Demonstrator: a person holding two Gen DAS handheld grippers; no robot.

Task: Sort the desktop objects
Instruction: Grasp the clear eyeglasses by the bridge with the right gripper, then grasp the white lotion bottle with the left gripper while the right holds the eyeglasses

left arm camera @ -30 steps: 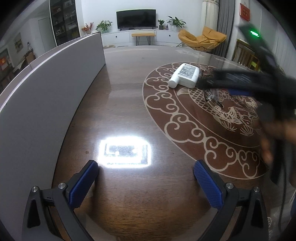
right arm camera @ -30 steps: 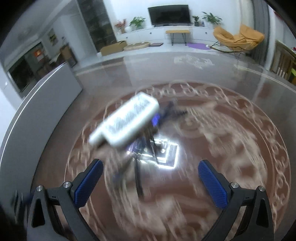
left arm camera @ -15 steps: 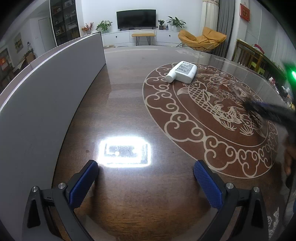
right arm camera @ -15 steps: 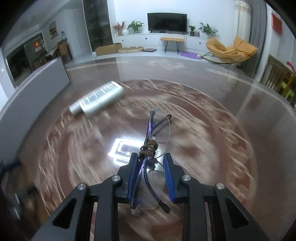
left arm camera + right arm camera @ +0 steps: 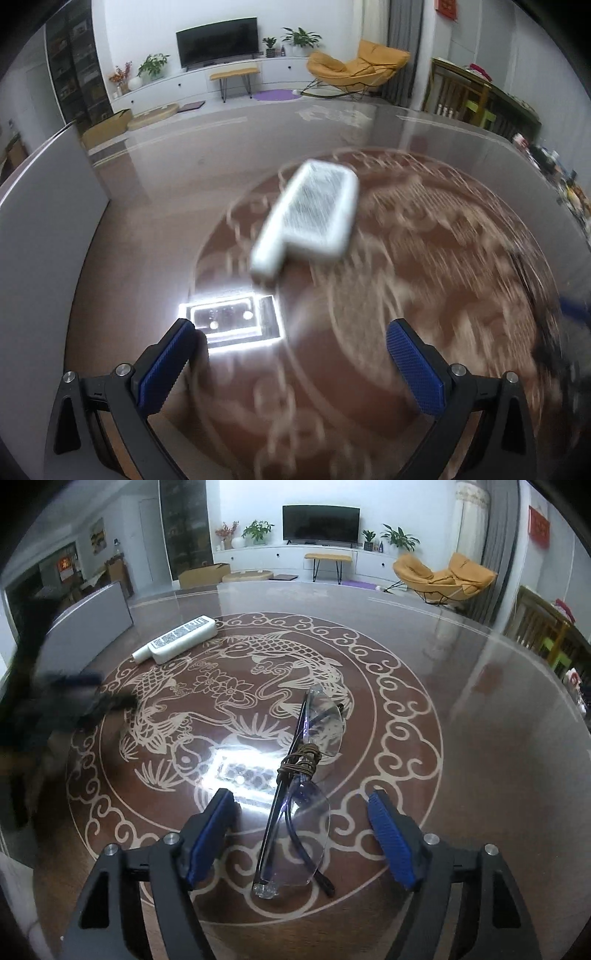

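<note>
The right gripper (image 5: 299,834) had spread and released the glasses (image 5: 301,794) onto the table (image 5: 480,709), while the left gripper (image 5: 291,365), also spread, swung toward the bottle (image 5: 314,218), likely next.

Motion-blurred white bottle (image 5: 310,214) and table inlay (image 5: 424,258)

Left gripper (image 5: 291,365): black arms, ribbed blue pads, silver screws.
Right gripper (image 5: 301,836): same black arms, blue pads, silver screws.

Bare tabletop (image 5: 461,709) around the glasses (image 5: 299,797) (white bottle (image 5: 177,638) well apart), gray panel (image 5: 88,627) along the left.
</note>
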